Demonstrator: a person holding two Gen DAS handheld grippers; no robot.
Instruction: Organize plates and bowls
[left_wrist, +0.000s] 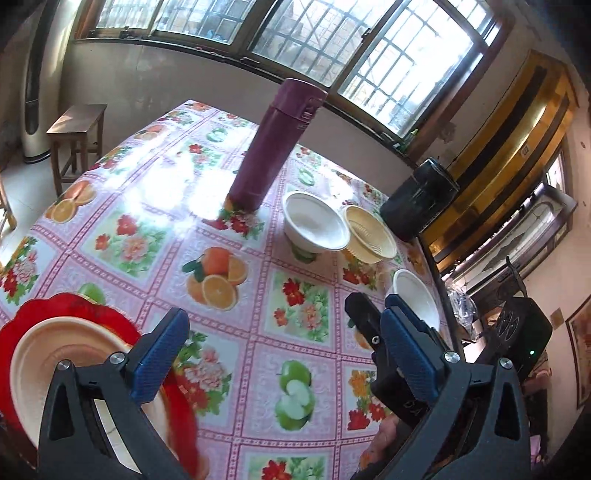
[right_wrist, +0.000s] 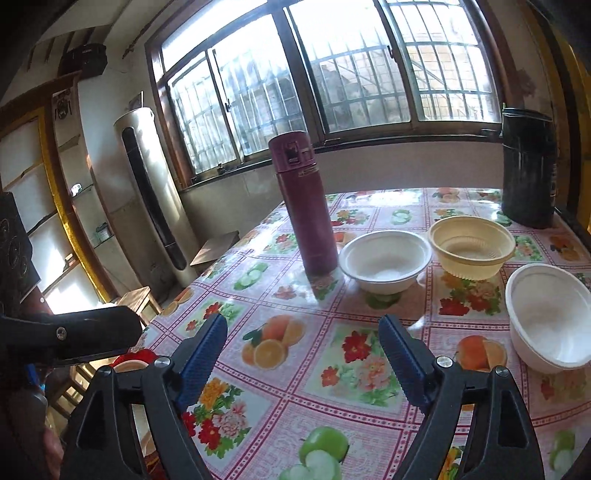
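Note:
A cream plate (left_wrist: 55, 354) lies on a red scalloped plate (left_wrist: 96, 314) at the table's near left, partly under my left gripper's left finger. My left gripper (left_wrist: 284, 350) is open above the tablecloth with nothing between its pads. A white bowl (left_wrist: 316, 225), a cream ribbed bowl (left_wrist: 369, 236) and a second white bowl (left_wrist: 417, 299) stand apart at the right. My right gripper (right_wrist: 303, 354) is also open and holds nothing. It faces the white bowl (right_wrist: 384, 258), the cream ribbed bowl (right_wrist: 471, 245) and the nearer white bowl (right_wrist: 550, 317). A sliver of the red plate (right_wrist: 136, 356) shows at its lower left.
A tall purple thermos (left_wrist: 277, 147) stands mid-table, left of the bowls (right_wrist: 303, 206). A black cylinder (right_wrist: 528, 166) stands at the far right corner. The floral tablecloth (right_wrist: 280, 369) covers the table. A wooden stool (left_wrist: 77, 129) and a tower fan (right_wrist: 151, 192) stand beyond the left edge.

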